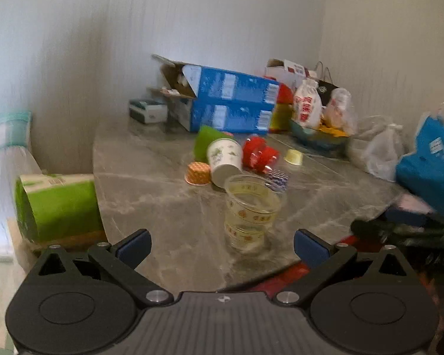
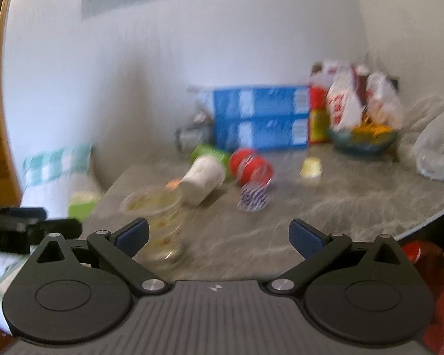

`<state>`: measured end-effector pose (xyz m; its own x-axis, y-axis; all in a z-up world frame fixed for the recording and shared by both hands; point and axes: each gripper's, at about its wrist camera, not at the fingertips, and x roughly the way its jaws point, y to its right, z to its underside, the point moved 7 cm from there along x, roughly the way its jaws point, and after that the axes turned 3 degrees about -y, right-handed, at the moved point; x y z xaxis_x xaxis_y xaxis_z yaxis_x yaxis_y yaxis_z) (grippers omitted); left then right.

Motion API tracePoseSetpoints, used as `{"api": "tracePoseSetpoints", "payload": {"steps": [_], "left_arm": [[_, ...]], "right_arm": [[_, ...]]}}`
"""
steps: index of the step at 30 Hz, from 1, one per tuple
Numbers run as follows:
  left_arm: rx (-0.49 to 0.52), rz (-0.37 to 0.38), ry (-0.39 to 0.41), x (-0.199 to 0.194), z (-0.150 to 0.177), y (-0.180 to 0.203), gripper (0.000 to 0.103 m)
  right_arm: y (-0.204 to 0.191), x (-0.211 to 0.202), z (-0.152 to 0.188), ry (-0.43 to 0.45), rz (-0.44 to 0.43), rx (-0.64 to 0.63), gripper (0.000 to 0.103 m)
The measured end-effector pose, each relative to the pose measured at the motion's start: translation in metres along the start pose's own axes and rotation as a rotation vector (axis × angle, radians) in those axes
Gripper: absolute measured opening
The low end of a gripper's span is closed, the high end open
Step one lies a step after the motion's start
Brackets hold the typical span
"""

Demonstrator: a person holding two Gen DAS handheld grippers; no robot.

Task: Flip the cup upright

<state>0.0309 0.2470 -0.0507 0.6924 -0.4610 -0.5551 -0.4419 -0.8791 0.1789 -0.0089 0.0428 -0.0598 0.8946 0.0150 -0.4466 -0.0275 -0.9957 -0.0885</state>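
A clear plastic cup [image 1: 250, 211] with yellow and red print stands upright on the grey marble table [image 1: 162, 183], rim up. My left gripper [image 1: 222, 247] is open and empty just in front of it, with the cup beyond the gap between its fingers. In the right wrist view the same cup [image 2: 159, 222] stands at the left, by the left fingertip [image 2: 133, 235]. My right gripper [image 2: 220, 236] is open and empty. A white paper cup [image 1: 225, 159] lies on its side behind the clear cup; it also shows in the right wrist view [image 2: 202, 179]. The right gripper's black body [image 1: 399, 230] shows at the right of the left wrist view.
Behind lie a green cup [image 1: 205, 142], a red cup [image 1: 259, 152], an orange cupcake liner [image 1: 196, 173], a striped liner [image 1: 276, 179] and a small yellow cup [image 1: 294, 156]. Blue boxes [image 1: 231, 103], snack bags [image 1: 307, 106], plastic bags [image 1: 384, 151] and a blue bag [image 1: 429, 162] crowd the back and right.
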Motion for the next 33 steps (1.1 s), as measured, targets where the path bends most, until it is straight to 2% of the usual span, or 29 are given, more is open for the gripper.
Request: {"api": "tracePoseSetpoints", "payload": {"steps": [2, 5, 10, 16, 33], "left_arm": [[0.018, -0.017, 0.051, -0.012, -0.003, 0.000, 0.103], [0.051, -0.028, 0.082, -0.018, -0.004, 0.006, 0.103], [0.078, -0.006, 0.063, -0.021, 0.000, 0.019, 0.103], [0.095, -0.028, 0.057, -0.028, 0.003, 0.021, 0.103], [0.080, -0.033, 0.057, -0.035, -0.001, 0.025, 0.103]], "right_arm": [[-0.003, -0.004, -0.001, -0.052, 0.010, 0.003, 0.102], [-0.007, -0.016, -0.001, -0.034, 0.027, 0.000, 0.102], [-0.011, -0.024, -0.001, -0.033, 0.024, -0.014, 0.102], [-0.010, -0.031, -0.006, -0.017, 0.037, -0.023, 0.102], [-0.005, -0.037, -0.010, -0.004, 0.038, -0.004, 0.102]]}}
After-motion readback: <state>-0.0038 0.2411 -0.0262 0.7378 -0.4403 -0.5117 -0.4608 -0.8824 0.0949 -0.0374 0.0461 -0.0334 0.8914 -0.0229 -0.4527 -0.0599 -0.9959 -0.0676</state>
